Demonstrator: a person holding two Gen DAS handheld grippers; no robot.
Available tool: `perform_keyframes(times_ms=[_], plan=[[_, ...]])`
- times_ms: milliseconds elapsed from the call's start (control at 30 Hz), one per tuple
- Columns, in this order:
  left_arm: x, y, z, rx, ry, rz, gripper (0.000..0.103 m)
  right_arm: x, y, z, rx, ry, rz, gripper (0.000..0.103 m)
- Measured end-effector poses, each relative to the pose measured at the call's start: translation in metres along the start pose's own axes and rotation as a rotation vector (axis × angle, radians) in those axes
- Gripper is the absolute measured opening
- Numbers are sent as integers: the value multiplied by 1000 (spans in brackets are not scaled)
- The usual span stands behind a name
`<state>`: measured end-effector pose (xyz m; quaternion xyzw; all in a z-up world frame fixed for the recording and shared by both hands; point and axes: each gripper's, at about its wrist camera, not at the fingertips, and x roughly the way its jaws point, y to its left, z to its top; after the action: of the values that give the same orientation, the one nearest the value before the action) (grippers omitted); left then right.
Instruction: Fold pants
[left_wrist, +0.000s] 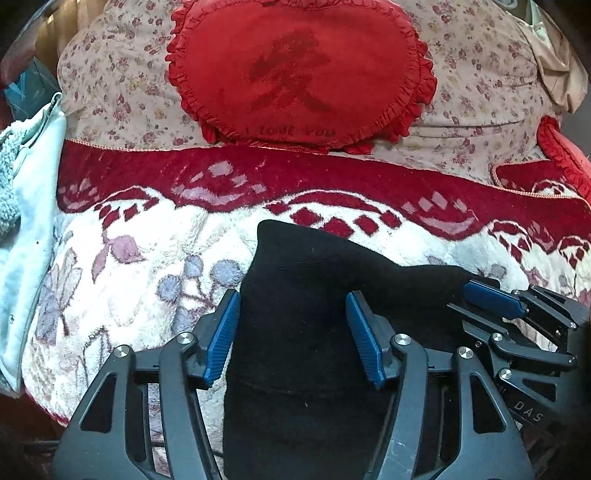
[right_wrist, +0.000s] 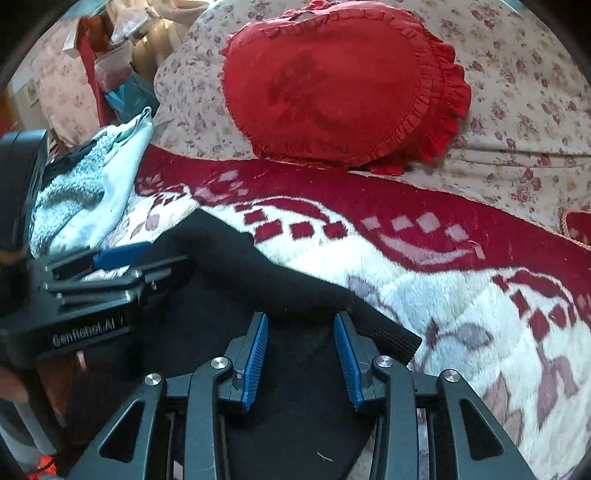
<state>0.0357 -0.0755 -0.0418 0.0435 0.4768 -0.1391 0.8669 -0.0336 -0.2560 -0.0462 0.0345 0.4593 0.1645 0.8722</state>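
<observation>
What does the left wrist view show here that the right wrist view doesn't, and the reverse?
Only the left wrist view: the right gripper at the right edge, seen side-on.
Only the right wrist view: the ribbed cuff of the black pants, and the cluttered shelf behind.
Both: the pants on the red-and-white blanket, the red heart pillow, the pale blue garment, and each camera's own jaws standing open over black fabric.

Bare blanket (left_wrist: 155, 236) lies open from nine to two o'clock around the black pants (left_wrist: 295, 295). The red heart cushion (left_wrist: 299, 74) blocks twelve o'clock, a pale towel heap (left_wrist: 26, 206) nine o'clock.
</observation>
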Motion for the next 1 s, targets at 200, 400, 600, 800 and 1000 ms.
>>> perform_keyframes(times_ms=[200, 400, 600, 800, 1000], plan=[[-13, 4, -5, -19, 14, -16, 59, -30, 9, -1, 6, -1, 19, 36], [-34, 6, -22, -22, -15, -3, 59, -63, 33, -25, -54, -9, 49, 36], [-29, 4, -46, -30, 4, -13, 59, -53, 31, -65, -57, 60, 43, 37], [-34, 12, -43, -65, 25, -60, 61, -59, 26, -70, -51, 21, 53, 38], [-39, 40, -31, -160, 12, -118, 61, -78, -20, -66, 194, -73, 122, 50]])
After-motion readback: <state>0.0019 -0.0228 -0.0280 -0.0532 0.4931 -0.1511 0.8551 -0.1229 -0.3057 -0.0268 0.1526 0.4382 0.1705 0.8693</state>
